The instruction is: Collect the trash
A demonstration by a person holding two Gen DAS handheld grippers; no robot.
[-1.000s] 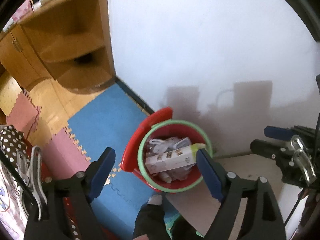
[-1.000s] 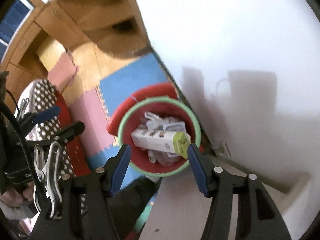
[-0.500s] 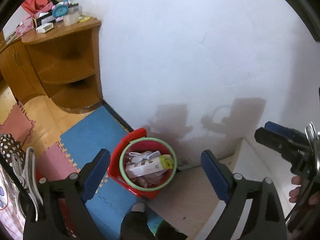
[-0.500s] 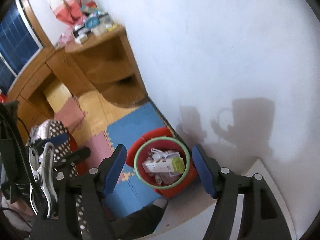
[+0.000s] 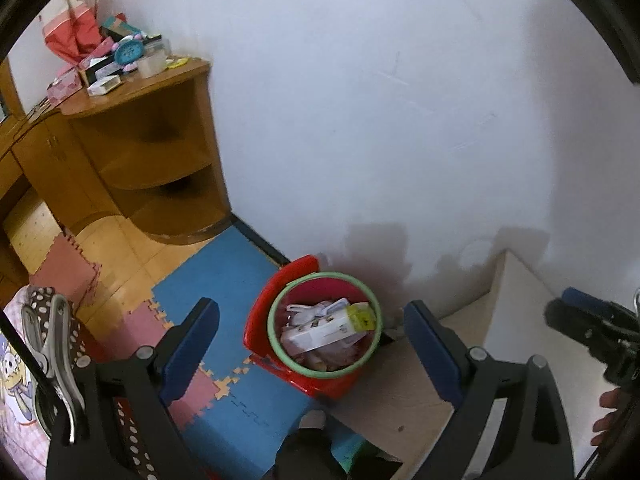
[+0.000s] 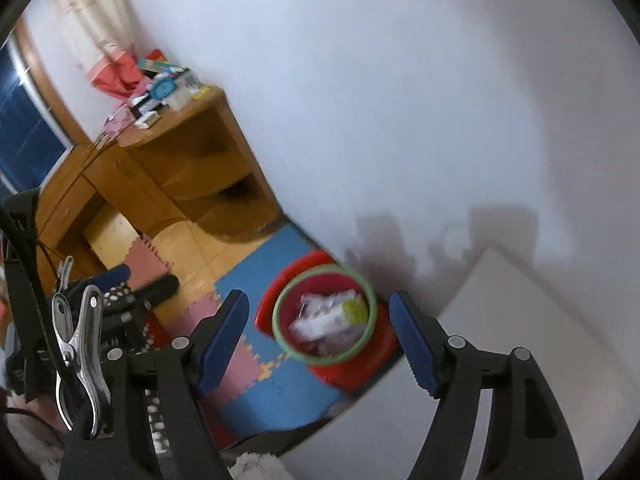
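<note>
A red trash bin with a green rim (image 5: pixel 320 374) stands on the floor against the white wall. Crumpled wrappers and a white box with a yellow-green end (image 5: pixel 320 330) lie inside it. My left gripper (image 5: pixel 309 308) hangs high above the bin, open and empty. The right gripper (image 6: pixel 318 298) is also well above the bin rim (image 6: pixel 280 332), its jaws opening with nothing between them; the box (image 6: pixel 324 318) looks blurred below. Each gripper shows in the other's view: the right gripper (image 5: pixel 560 306) at the right edge, the left gripper (image 6: pixel 146 278) at the left.
A wooden corner shelf (image 5: pixel 152 152) with clutter on top (image 5: pixel 120 56) stands left of the bin. Blue and pink foam mats (image 5: pixel 224 280) cover the floor. A beige tabletop (image 5: pixel 420 400) borders the bin on the right. Polka-dot fabric (image 5: pixel 40 296) lies at the left.
Both grippers have risen and drawn back from the bin, which now looks smaller and farther below. The right jaws have spread wider. The box stays in the bin.
</note>
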